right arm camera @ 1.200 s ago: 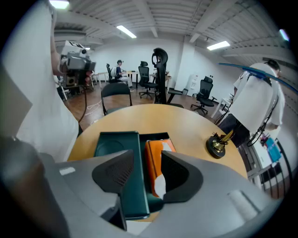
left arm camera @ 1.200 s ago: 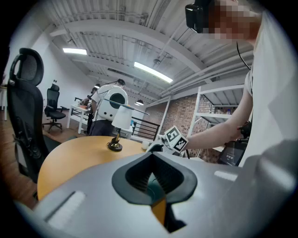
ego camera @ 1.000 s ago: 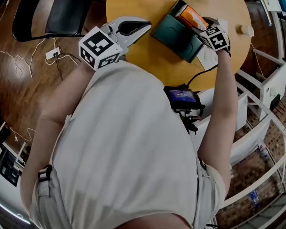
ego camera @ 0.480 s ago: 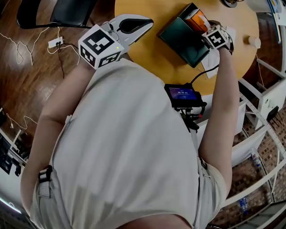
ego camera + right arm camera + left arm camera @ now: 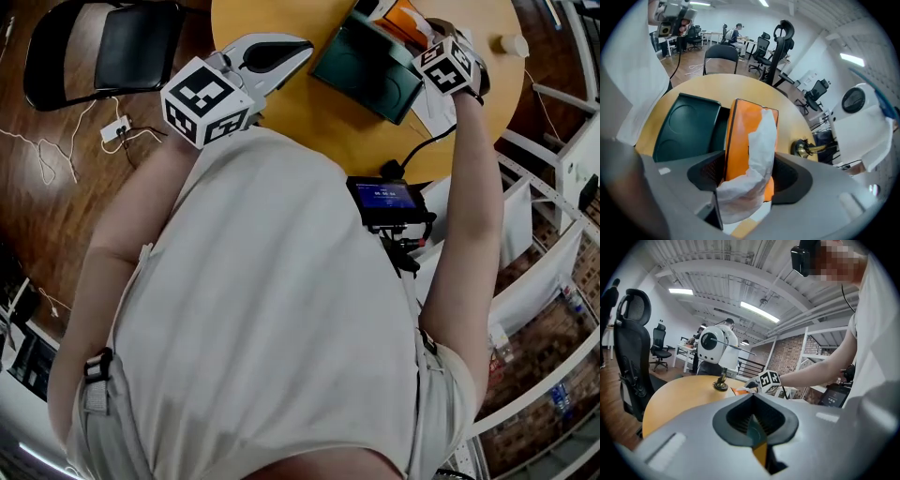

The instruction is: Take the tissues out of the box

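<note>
R gripper jaws closing, apart (tissue between).

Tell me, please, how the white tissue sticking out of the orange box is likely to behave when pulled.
The tissue looks thin and crumpled, so it is probably floppy and easily torn. The orange box sits unheld and looks light, so it may slide or lift with the pull.
</note>
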A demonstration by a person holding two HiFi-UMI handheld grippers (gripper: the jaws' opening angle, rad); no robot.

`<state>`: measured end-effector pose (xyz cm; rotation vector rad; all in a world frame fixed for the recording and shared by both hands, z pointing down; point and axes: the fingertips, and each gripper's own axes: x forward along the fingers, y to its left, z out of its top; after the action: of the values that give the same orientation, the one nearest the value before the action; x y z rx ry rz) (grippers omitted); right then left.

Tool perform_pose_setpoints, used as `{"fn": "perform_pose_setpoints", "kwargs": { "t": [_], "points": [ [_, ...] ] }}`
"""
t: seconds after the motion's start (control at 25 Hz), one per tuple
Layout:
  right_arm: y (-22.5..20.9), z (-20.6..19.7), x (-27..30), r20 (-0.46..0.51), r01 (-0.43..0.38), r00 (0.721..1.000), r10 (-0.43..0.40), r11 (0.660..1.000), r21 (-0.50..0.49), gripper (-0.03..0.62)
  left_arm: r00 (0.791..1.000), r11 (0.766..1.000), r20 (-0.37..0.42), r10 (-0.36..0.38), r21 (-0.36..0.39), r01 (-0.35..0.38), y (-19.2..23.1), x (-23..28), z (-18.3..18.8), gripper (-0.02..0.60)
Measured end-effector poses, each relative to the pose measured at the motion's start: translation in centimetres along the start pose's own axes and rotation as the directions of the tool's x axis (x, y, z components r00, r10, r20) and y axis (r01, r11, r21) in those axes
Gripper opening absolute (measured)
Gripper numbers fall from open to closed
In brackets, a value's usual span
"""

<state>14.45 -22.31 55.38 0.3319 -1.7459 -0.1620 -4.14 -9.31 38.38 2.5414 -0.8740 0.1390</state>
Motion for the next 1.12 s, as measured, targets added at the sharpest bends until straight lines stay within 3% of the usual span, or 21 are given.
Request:
{"fn": "perform_pose_setpoints", "kwargs": {
  "t": [0.12,0.24,0.4,0.52,0.76,0.84,0.92,1.0,1.12],
  "points": [
    [-1.6,-2.7,-2.5,-0.036,0.066,0.997,-0.064,0.997,0.035,0.285,0.998,0.998,-0.013,-0.067,0.013,0.067,0.1,1.9,0.8,0.0],
    [-0.5,-9.4,-4.9,-0.133,0.126,0.985,-0.106,0.98,0.153,0.285,0.987,0.987,-0.031,-0.156,0.042,0.158,-1.5,4.1,1.4,0.0],
    [7.9,-19.0,-8.3,-0.223,0.206,0.965,-0.136,0.921,0.331,0.287,0.973,0.968,-0.046,-0.224,0.105,0.228,-7.9,4.7,1.0,0.0],
    [14.9,-23.2,-7.5,-0.259,0.164,0.964,-0.062,0.904,0.394,0.288,0.966,0.96,-0.064,-0.25,0.115,0.256,-10.2,5.1,0.4,0.0],
    [22.8,-24.6,-4.0,-0.27,0.084,0.963,0.014,0.934,0.348,0.298,0.966,0.96,-0.087,-0.243,0.119,0.253,-11.3,4.6,-0.3,0.0],
    [23.4,-24.6,-3.5,-0.258,0.076,0.966,0.019,0.932,0.354,0.308,0.967,0.962,-0.087,-0.239,0.111,0.248,-11.2,4.4,-0.3,0.0],
    [23.7,-24.4,-3.4,-0.251,0.053,0.967,0.039,0.936,0.349,0.373,0.968,0.964,-0.089,-0.235,0.106,0.244,-11.0,4.2,-0.4,0.0],
    [23.7,-24.1,-3.9,-0.235,0.035,0.971,0.05,0.939,0.342,0.397,0.968,0.964,-0.088,-0.235,0.108,0.243,-10.8,4.2,-0.4,0.0],
    [22.5,-22.6,-7.2,-0.171,0.05,0.985,0.011,0.935,0.351,0.43,0.968,0.963,-0.076,-0.24,0.11,0.248,-10.4,4.4,0.2,0.0]
  ]
}}
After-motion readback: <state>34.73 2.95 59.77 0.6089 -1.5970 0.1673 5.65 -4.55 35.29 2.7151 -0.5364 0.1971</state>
